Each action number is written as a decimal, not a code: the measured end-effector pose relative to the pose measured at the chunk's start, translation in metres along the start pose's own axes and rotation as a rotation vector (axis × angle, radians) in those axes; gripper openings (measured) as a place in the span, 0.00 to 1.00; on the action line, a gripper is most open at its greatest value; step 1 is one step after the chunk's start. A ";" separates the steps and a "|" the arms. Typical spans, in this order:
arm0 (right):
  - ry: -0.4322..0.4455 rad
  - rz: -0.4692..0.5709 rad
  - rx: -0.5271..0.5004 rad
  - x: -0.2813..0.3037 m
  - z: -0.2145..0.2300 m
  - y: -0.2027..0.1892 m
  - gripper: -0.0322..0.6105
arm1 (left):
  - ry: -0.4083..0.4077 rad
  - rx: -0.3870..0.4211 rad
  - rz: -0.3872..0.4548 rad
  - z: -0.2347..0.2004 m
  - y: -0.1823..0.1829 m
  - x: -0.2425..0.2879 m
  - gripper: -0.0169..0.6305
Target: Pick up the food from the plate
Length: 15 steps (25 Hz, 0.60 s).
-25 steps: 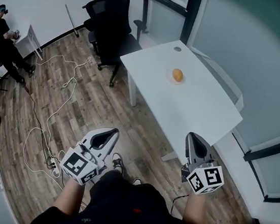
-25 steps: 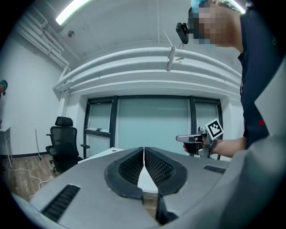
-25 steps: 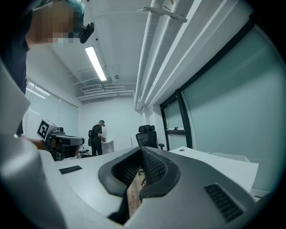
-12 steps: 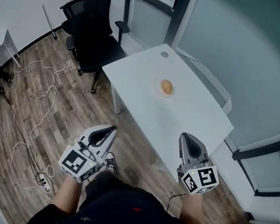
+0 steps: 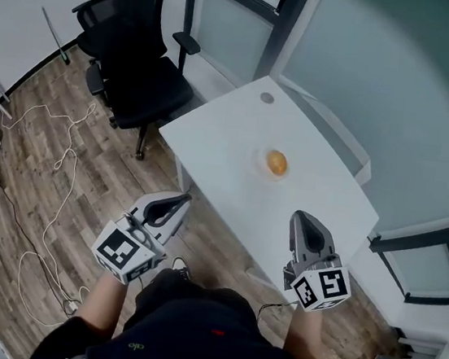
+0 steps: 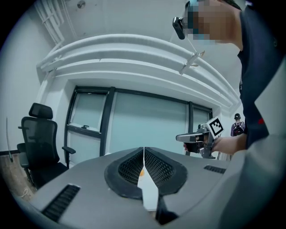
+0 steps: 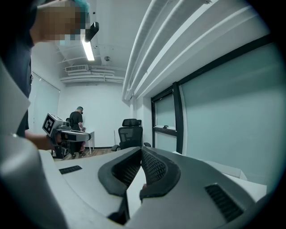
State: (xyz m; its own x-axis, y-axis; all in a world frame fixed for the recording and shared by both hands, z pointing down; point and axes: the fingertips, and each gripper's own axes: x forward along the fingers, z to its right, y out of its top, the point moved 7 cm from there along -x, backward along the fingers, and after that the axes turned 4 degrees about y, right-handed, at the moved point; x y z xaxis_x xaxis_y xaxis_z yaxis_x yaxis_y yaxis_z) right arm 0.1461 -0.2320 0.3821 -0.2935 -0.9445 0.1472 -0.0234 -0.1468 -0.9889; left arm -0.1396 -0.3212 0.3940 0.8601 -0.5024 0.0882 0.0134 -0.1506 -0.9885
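An orange, roundish piece of food [image 5: 276, 162] lies on a small white plate [image 5: 263, 170] near the middle of the white table [image 5: 313, 194]. Both grippers are held in front of the person's body, short of the food. The left gripper [image 5: 177, 200] hangs over the floor by the table's near left edge, its jaws shut and holding nothing. Over the table's near edge, the right gripper [image 5: 300, 218] is shut and holds nothing as well. In the left gripper view the closed jaws [image 6: 143, 150] leave a thin gap showing a sliver of orange food [image 6: 141, 171].
A black office chair [image 5: 135, 48] stands left of the table on the wooden floor. White cables [image 5: 49, 168] trail across the floor at the left. A glass partition wall [image 5: 385, 81] runs behind the table. A person [image 7: 79, 120] stands far back in the room.
The head view has moved closer to the table; the food and plate now sit lower and nearer. Both grippers stay shut and hold their places before the body.
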 end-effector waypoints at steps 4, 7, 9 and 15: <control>-0.054 -0.023 0.017 0.022 0.011 -0.006 0.08 | -0.051 0.000 -0.023 -0.029 -0.001 0.029 0.07; -0.102 -0.027 0.043 0.027 0.026 -0.010 0.08 | -0.095 0.001 -0.046 -0.037 -0.003 0.050 0.07; -0.124 -0.020 0.054 0.030 0.038 -0.012 0.08 | -0.117 0.007 -0.060 -0.039 -0.003 0.066 0.07; -0.122 -0.017 0.051 0.052 0.082 -0.022 0.08 | -0.133 0.014 -0.076 -0.043 0.001 0.115 0.07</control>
State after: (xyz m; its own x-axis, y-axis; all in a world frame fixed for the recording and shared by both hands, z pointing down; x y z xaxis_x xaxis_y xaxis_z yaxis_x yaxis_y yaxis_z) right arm 0.2101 -0.3024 0.4133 -0.1747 -0.9702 0.1681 0.0221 -0.1746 -0.9844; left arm -0.0621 -0.4158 0.4085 0.9165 -0.3722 0.1466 0.0871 -0.1719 -0.9813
